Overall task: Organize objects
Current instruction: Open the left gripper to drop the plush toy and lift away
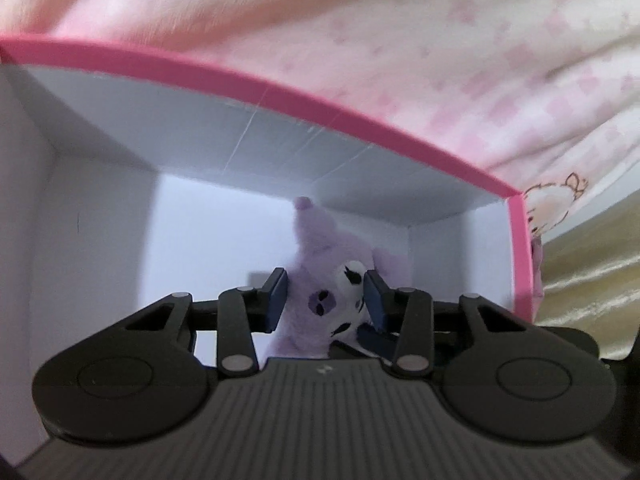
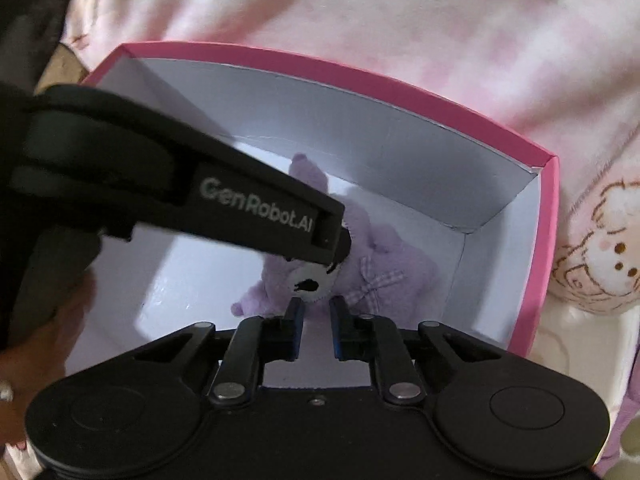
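Note:
A purple plush toy (image 1: 320,264) with a white face and a checked bow lies inside a pink box (image 1: 280,92) with white inner walls. My left gripper (image 1: 326,296) is down in the box with its jaws around the toy's head, touching both sides. In the right wrist view the same toy (image 2: 384,264) lies on the floor of the box (image 2: 548,240), and the left gripper reaches in from the left above it. My right gripper (image 2: 316,316) hovers over the box's near edge, slightly open with nothing between its pads.
The box sits on a pink and white blanket (image 2: 440,20) printed with cartoon figures (image 2: 604,264). A yellow-gold fabric (image 1: 592,272) lies to the right of the box. A hand with a ring (image 2: 8,388) shows at the left edge.

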`<state>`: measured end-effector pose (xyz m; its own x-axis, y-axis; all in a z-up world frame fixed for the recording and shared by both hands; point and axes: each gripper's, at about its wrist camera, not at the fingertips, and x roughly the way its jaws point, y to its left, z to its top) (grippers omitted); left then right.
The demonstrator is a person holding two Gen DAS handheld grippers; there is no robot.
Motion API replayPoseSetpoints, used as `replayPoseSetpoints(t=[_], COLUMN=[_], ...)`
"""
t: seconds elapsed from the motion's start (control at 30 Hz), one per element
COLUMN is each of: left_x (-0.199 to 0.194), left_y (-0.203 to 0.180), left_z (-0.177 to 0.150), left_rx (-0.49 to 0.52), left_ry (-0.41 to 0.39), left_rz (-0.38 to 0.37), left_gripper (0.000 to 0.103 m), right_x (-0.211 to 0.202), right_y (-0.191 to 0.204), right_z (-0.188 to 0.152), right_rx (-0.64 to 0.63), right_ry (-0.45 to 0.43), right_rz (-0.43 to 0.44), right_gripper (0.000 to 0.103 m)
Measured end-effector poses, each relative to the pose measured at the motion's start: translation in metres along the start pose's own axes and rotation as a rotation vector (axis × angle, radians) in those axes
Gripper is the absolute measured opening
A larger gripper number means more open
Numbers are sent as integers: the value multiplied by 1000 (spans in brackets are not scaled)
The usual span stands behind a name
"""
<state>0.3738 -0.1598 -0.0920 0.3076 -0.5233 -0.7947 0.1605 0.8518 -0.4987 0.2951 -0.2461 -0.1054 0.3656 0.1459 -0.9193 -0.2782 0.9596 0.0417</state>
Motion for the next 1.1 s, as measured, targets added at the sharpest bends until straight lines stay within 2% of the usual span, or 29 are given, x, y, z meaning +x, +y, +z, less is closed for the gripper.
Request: replayPoseSetpoints(t=[0.17,0.3,0.53,0.7,0.73,0.83,1.1], left_x=[-11,-25,-67,-101,-110,-131,-195], left_y=[5,6,0,-9,-11,-16,-29], left_z=[0,-7,-32,-49,-54,-66,-104], left_rx=[0,43,137,212,225,258,374], left_ry=[-19,-49,-53,-46,-41,-37,-42], left_rz=[-17,39,58,75,76,77,147], left_gripper=[40,40,46,53,53,55,62], right_x=[-2,-10,-69,-116,-110,-137,-190], right_y=[1,5,17,3,3,15,44], right_z=[8,2,-33,-43,-44,-53,-82], right_rx=[45,44,71,87,82,62,-20], right_ry=[-52,-66,-174,-240,-250,-274,-323], right_rz=[-56,-29,55,106,111,116,141], right_gripper=[15,16,22,28,29,31,41])
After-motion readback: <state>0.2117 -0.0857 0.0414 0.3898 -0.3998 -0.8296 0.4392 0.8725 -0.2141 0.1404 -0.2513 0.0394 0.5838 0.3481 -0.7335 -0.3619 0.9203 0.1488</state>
